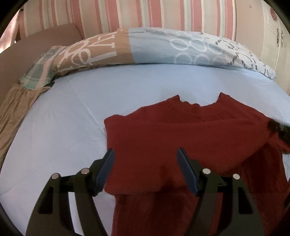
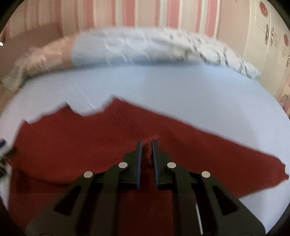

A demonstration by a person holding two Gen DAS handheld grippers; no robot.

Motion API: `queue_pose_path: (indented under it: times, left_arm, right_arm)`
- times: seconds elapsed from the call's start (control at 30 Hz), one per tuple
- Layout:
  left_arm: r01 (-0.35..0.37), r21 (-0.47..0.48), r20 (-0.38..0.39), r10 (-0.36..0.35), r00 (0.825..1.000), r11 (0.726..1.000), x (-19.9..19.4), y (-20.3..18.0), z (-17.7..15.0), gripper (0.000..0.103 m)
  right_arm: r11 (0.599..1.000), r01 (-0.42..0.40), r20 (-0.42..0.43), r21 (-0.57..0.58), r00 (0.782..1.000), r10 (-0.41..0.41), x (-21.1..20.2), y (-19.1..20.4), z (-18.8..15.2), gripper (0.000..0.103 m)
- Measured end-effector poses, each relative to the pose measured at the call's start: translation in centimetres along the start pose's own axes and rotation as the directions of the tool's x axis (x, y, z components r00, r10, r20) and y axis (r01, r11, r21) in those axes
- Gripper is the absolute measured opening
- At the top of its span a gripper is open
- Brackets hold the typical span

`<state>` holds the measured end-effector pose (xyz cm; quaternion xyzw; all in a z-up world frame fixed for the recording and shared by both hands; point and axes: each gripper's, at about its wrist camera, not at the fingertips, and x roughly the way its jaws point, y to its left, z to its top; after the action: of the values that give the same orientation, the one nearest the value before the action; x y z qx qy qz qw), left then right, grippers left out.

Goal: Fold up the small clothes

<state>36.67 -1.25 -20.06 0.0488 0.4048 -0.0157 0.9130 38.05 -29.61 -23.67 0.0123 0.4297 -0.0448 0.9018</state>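
Note:
A dark red knit sweater [image 1: 190,130] lies flat on the light blue bed sheet [image 1: 72,112], its left sleeve folded inward over the body. My left gripper [image 1: 145,154] hovers over the folded left part with its jaws wide apart and nothing between the pads. In the right wrist view the same sweater [image 2: 72,141] spreads out, with its right sleeve running out to the right. My right gripper [image 2: 146,144] is shut on a pinched ridge of the red fabric near the right shoulder. Its dark tip [image 1: 279,130] shows at the right edge of the left wrist view.
A pillow [image 1: 163,47] in tan and pale blue with white print lies across the head of the bed. A checked cloth [image 1: 41,70] and a tan cover [image 1: 16,112] hang at the left edge. Behind is a pink striped wall [image 1: 126,16], with a white cupboard [image 2: 268,45] at right.

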Motion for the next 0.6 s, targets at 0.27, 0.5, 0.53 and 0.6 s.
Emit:
queue_pose_path:
  times: [0.27, 0.5, 0.53, 0.6]
  left_arm:
    - [0.007, 0.045, -0.051, -0.005, 0.999, 0.999, 2.3, -1.0, -0.3, 0.071]
    - [0.011, 0.055, -0.084, -0.007, 0.996, 0.998, 3.7, -1.7, -0.6, 0.071]
    - [0.007, 0.063, -0.087, -0.001, 0.996, 0.998, 3.9, -1.8, -0.7, 0.071]
    - [0.002, 0.072, -0.092, 0.004, 0.996, 0.997, 4.1, -1.8, -0.9, 0.071]
  right_arm:
    - [0.998, -0.041, 0.049, -0.038, 0.998, 0.042, -2.8, -0.4, -0.3, 0.060]
    - [0.989, -0.046, -0.061, -0.143, 0.997, 0.038, -0.3, 2.8, -1.1, 0.055]
    - [0.990, -0.041, -0.077, -0.138, 0.997, 0.031, 0.5, 2.8, -1.4, 0.054]
    - [0.993, -0.045, -0.087, -0.114, 0.996, 0.035, 1.1, 2.5, -1.9, 0.053]
